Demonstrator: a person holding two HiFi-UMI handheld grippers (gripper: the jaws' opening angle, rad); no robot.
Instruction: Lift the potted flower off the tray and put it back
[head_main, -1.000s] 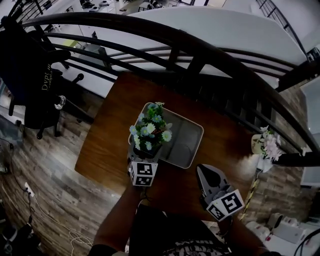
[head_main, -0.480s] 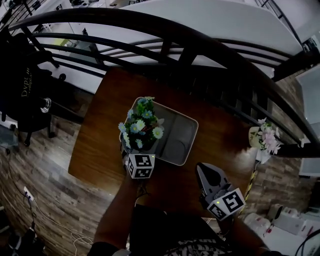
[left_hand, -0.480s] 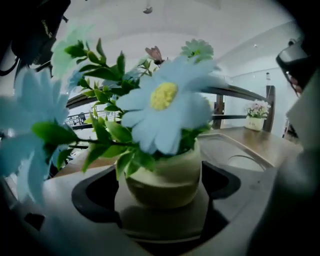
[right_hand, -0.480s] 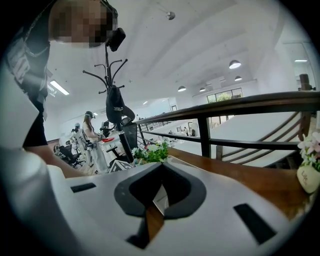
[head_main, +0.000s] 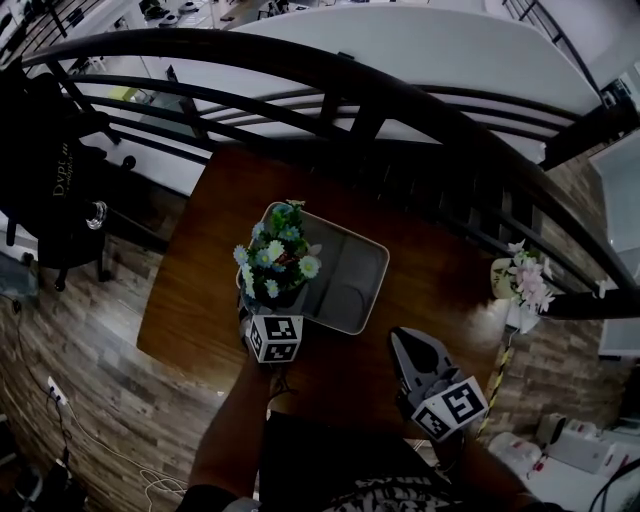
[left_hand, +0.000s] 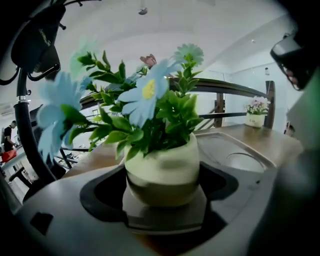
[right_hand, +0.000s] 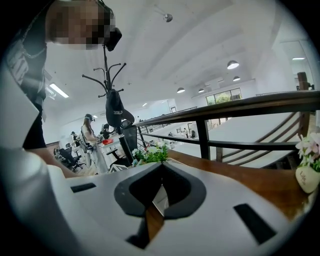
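Observation:
The potted flower (head_main: 275, 262), blue and white blooms in a pale round pot (left_hand: 162, 167), stands at the near-left end of the grey tray (head_main: 350, 270). My left gripper (head_main: 272, 303) reaches in from the near side with the pot between its jaws. Dark gaps show on both sides of the pot, so the gripper is open around it. Its jaws opened wide and have just been closing a little. My right gripper (head_main: 402, 342) hovers over the wooden table (head_main: 195, 300) near the tray's right front corner, shut and holding nothing (right_hand: 161, 167).
A small white pot of pink flowers (head_main: 522, 285) stands at the table's right edge. A dark curved railing (head_main: 360, 95) runs behind the table. A black coat rack with a bag (head_main: 50, 150) stands on the floor to the left.
The head view has swung a little, so everything sits further left and lower. The pot keeps its place on the tray. Neither gripper has visibly moved.

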